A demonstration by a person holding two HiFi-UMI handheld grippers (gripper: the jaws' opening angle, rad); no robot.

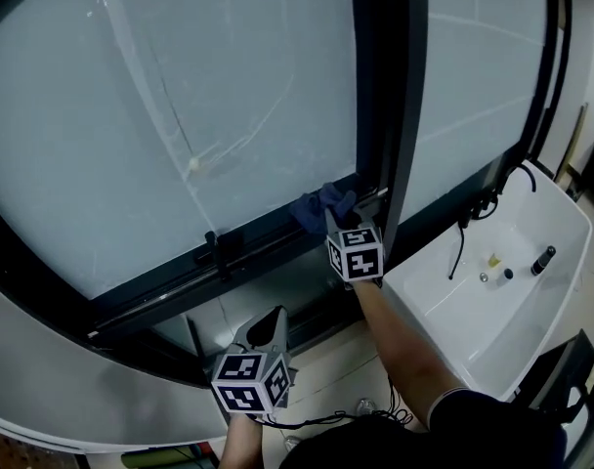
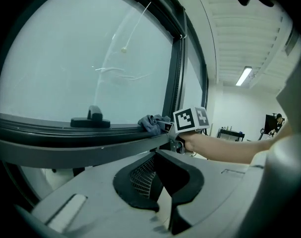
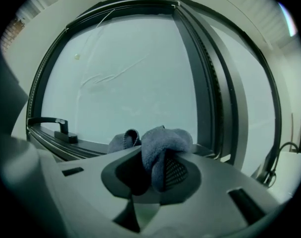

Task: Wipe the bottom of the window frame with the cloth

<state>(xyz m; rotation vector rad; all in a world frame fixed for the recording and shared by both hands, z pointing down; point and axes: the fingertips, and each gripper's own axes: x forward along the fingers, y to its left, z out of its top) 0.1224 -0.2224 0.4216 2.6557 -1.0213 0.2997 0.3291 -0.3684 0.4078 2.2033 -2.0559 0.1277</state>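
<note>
I can read no text, label, brand or number anywhere in these views. The only printed marks I see are the black-and-white square markers (image 1: 248,374) on the left gripper (image 1: 271,320) and the right gripper (image 1: 342,213), which carry no letters or digits.

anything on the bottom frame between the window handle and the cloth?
Nothing: that stretch of bottom frame between handle and cloth is bare, clearest in the left gripper view.
</note>
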